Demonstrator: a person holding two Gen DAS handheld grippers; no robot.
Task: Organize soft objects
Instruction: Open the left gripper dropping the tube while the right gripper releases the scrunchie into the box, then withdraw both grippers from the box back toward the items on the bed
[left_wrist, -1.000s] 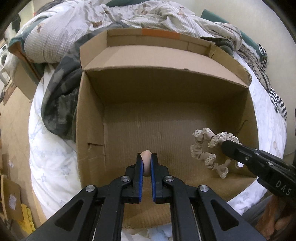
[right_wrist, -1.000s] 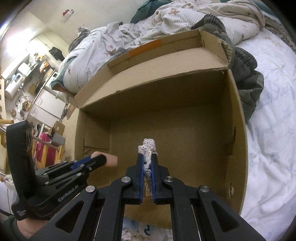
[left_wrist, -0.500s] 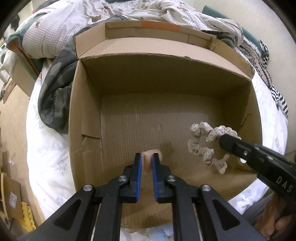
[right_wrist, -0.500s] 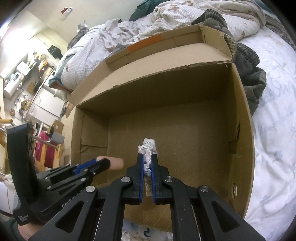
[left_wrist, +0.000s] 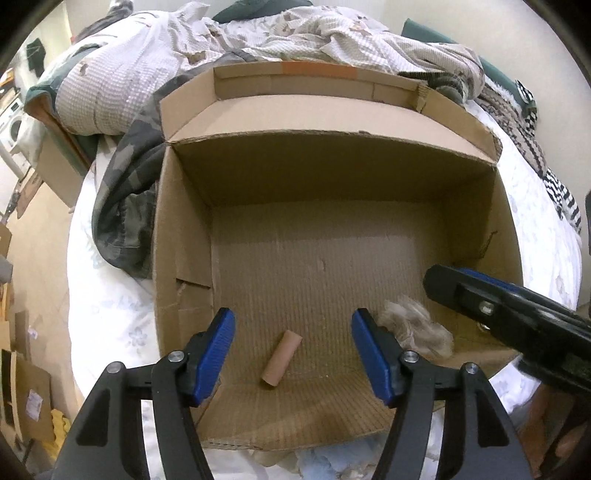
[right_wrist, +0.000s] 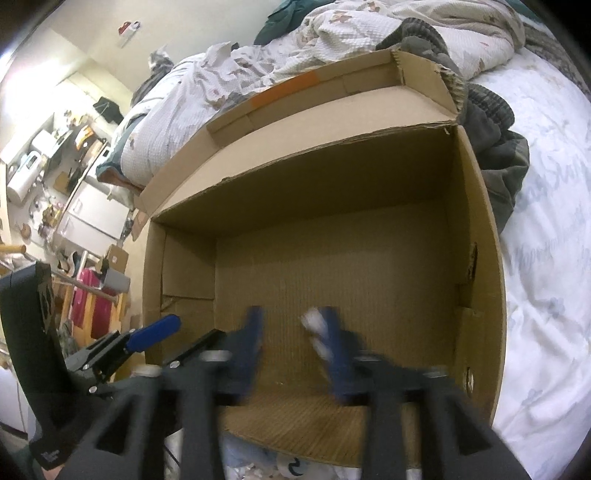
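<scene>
Cardboard box (left_wrist: 184, 236) is cradling both items: tan roll (left_wrist: 280, 360) lying free beneath the wide-open left gripper (left_wrist: 293, 354), lacy scrunchie (left_wrist: 417, 326) beside it (light, squashy, pinchable anywhere), right gripper (right_wrist: 291, 354) blurring, jaws spread, empty.

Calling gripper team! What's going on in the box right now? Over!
Left gripper open, right gripper open. Pink roll and lace scrunchie both lying on the cardboard box floor. Nothing in the way.
</scene>
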